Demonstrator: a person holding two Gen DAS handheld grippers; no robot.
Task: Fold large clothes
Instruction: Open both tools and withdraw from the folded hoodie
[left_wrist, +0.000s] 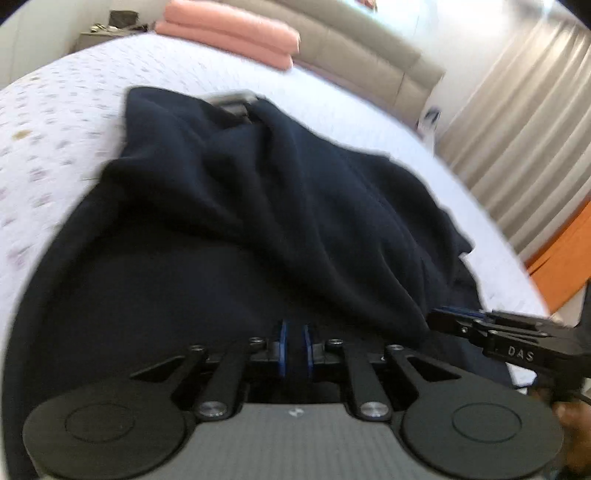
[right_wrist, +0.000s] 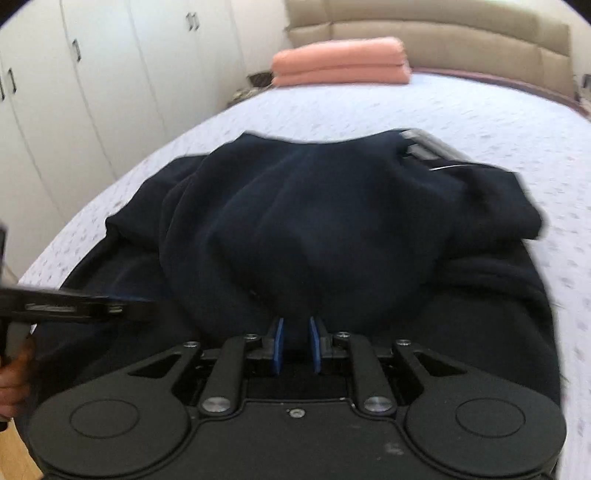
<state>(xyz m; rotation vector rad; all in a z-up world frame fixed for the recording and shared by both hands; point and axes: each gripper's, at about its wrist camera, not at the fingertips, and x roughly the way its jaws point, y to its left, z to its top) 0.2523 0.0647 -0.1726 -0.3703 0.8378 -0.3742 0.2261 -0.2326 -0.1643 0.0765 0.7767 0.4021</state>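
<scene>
the left hand-held gripper (left_wrist: 295, 349) pinches the dark blue garment (left_wrist: 258, 221) on the bed (left_wrist: 74, 110); pink towels (left_wrist: 236, 31) lie far back.

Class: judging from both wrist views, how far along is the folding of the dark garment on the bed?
Done: little; the navy garment lies bunched on the bed. In hand: the left gripper and right gripper each pinch its near edge. Left: smoothing and folding it, like the pink stack.
</scene>
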